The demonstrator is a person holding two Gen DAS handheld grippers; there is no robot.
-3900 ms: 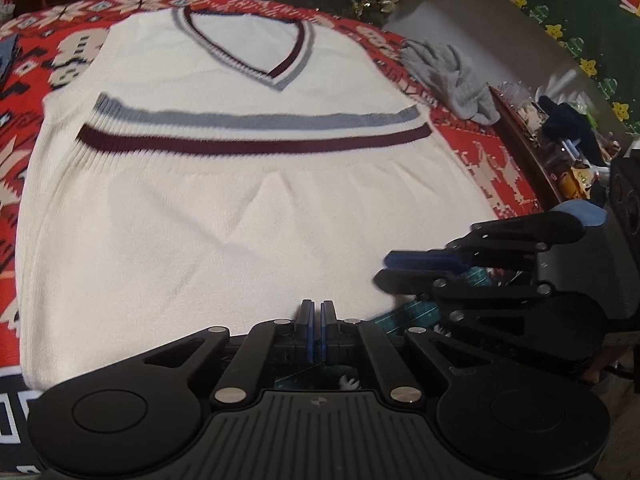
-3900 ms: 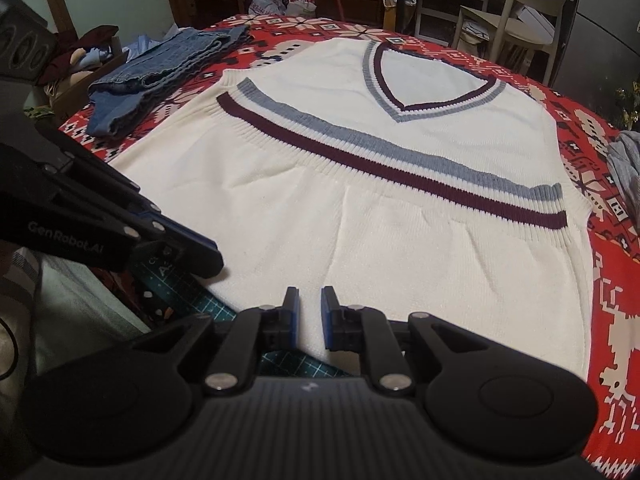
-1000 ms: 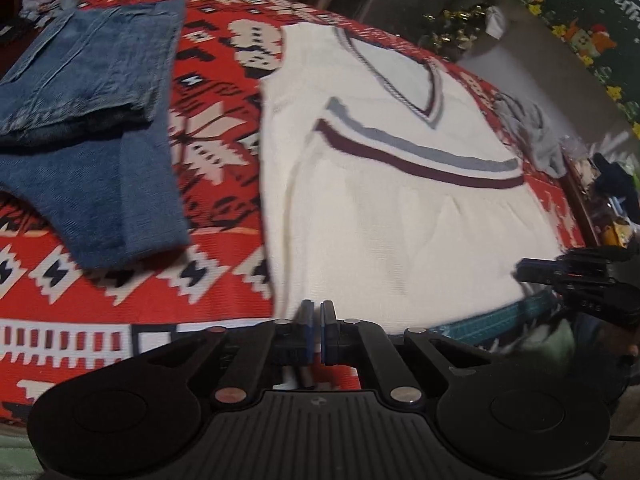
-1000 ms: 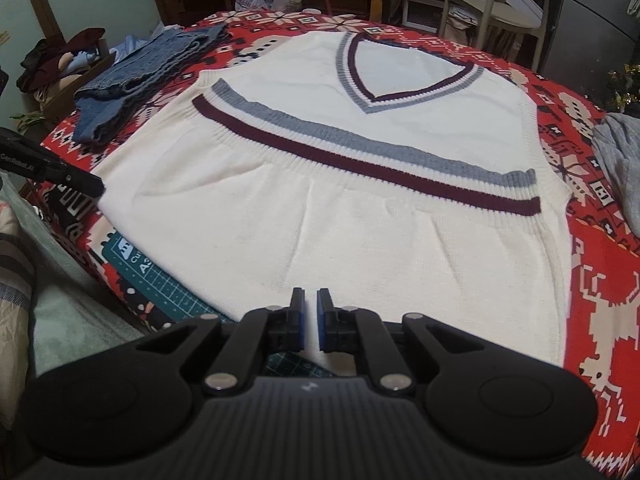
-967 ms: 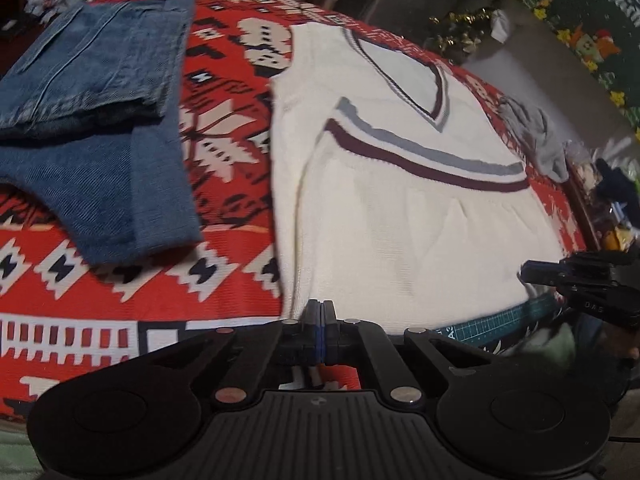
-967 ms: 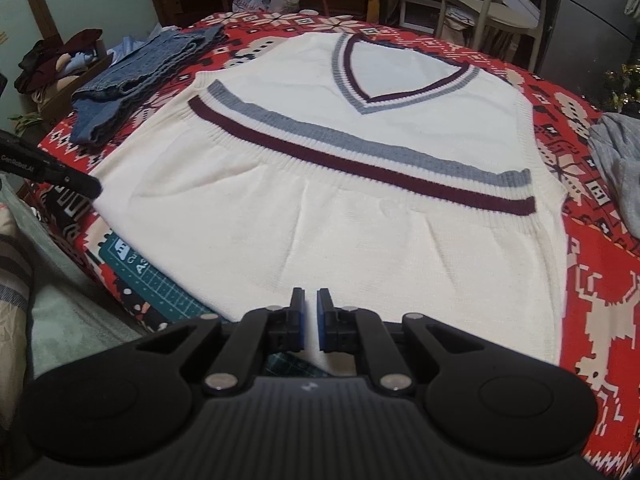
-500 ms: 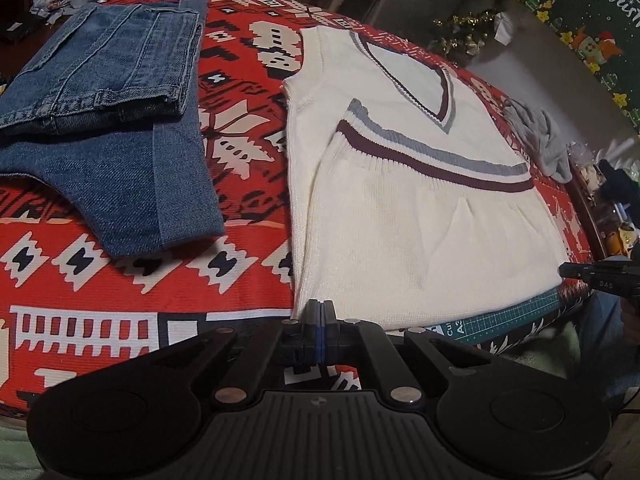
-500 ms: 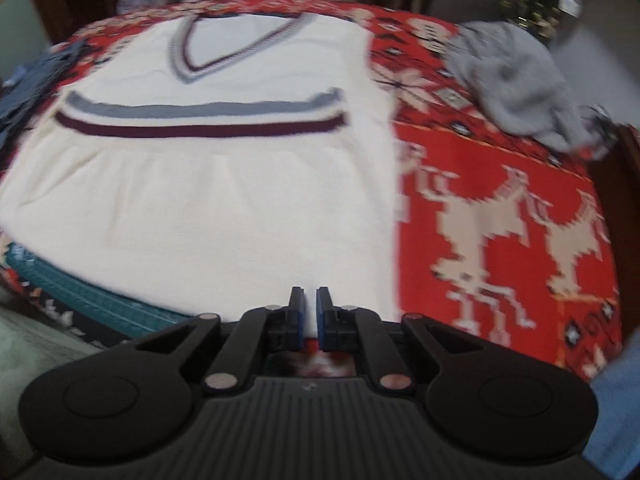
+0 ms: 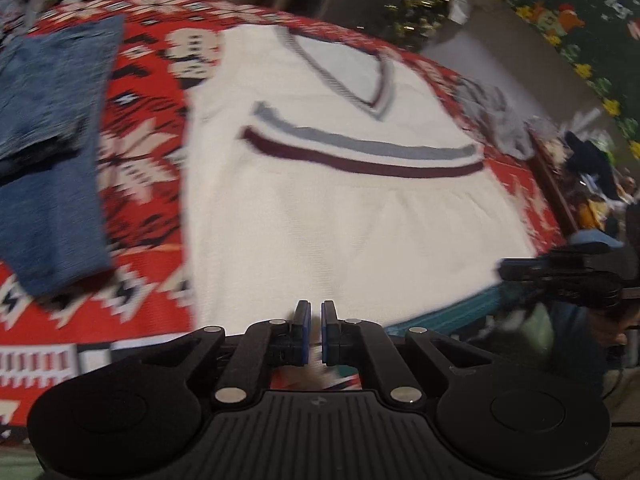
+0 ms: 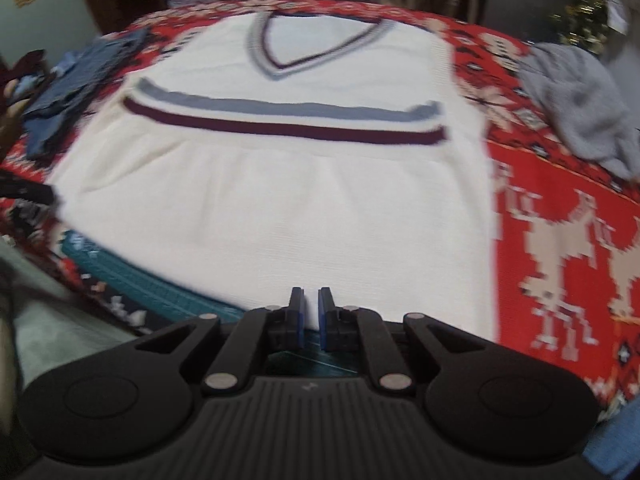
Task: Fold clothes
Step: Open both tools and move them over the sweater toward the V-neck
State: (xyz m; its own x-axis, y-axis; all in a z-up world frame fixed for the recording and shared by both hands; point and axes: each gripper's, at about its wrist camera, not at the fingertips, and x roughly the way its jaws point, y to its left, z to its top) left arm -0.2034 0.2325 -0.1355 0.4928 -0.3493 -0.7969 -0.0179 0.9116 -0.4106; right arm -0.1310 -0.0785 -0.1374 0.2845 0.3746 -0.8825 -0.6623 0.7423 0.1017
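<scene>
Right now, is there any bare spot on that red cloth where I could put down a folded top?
Yes, two. One strip of red cloth lies between the jeans and the vest. A wider patch, the one with the deer pattern, lies right of the vest, in front of the grey garment. The middle is taken by the vest.

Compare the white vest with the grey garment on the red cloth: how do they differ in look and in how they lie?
The vest is white with grey and maroon stripes; the grey garment is plain. The vest lies spread flat, front up; the grey garment sits crumpled in a heap. The vest lies in the middle of the red cloth; the grey garment is near its far right edge. Both rest unfolded on the cloth, and neither is gripped.
</scene>
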